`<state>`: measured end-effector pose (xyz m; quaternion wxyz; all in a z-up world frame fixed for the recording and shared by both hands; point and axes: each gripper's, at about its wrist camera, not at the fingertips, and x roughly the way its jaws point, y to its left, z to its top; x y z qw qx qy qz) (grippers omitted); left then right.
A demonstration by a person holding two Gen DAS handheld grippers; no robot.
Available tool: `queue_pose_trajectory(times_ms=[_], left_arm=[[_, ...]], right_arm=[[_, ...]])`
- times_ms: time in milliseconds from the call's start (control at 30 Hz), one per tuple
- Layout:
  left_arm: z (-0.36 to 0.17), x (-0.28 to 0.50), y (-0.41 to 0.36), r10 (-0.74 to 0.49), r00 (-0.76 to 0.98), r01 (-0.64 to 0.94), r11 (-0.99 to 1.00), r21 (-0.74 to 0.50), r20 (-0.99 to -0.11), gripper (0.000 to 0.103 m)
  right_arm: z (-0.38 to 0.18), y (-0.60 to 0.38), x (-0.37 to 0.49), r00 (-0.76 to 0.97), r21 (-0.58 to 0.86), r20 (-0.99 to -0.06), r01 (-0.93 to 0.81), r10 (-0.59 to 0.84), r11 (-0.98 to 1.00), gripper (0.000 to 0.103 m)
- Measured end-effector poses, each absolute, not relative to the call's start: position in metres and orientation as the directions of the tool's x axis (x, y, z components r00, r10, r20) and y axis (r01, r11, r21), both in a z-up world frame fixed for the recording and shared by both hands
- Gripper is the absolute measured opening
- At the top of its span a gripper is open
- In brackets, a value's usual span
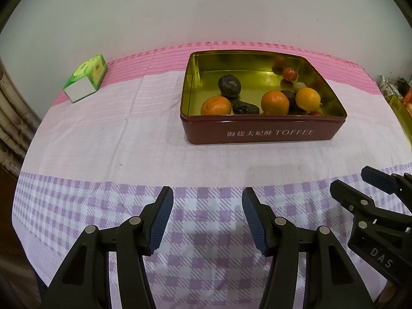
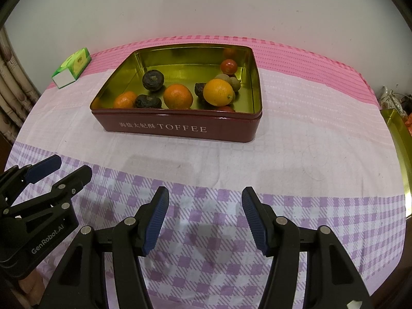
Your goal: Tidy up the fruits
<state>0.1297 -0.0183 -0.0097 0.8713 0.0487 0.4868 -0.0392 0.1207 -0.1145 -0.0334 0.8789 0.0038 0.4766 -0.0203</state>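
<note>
Both jaws are standing apart with nothing between them: the left gripper (image 1: 207,219) and right gripper (image 2: 204,219) are hovering side by side over the checked cloth (image 2: 206,231), well short of the tin (image 2: 177,128).

Judging the risks, biggest first: the tin is light-looking and sitting on loose cloth, so a push against its wall could be sliding it or rucking the cloth under it. Next, the fruits are crowding toward the near right corner; reaching for one could be nudging its neighbours, and round fruit could be rolling off across the bare floor of the tin. Smallest, the tomato (image 2: 228,66) is looking soft and slick, so a hard squeeze could be splitting it.

As to looks, the tin is dark red outside, gold inside, lid off, lying mid-table. Inside, the yellow-orange citrus (image 2: 219,92) is the largest, then two oranges (image 2: 178,96), then dark wrinkled fruits (image 2: 153,79), then small brownish ones behind the citrus. A green box (image 2: 72,67) is lying well apart at far left.
</note>
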Motion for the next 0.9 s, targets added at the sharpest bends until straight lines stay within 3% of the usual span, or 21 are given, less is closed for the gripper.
queue_pose_trajectory(times_ms=[900], left_arm=[[-0.0115,0.1293,-0.0180,-0.018,0.523,0.117,0.992,0.050,-0.852,0.057]], right_arm=[[-0.0348,-0.1152,0.1213,0.543,-0.012,-0.839,0.041,-0.032,0.999,0.056]])
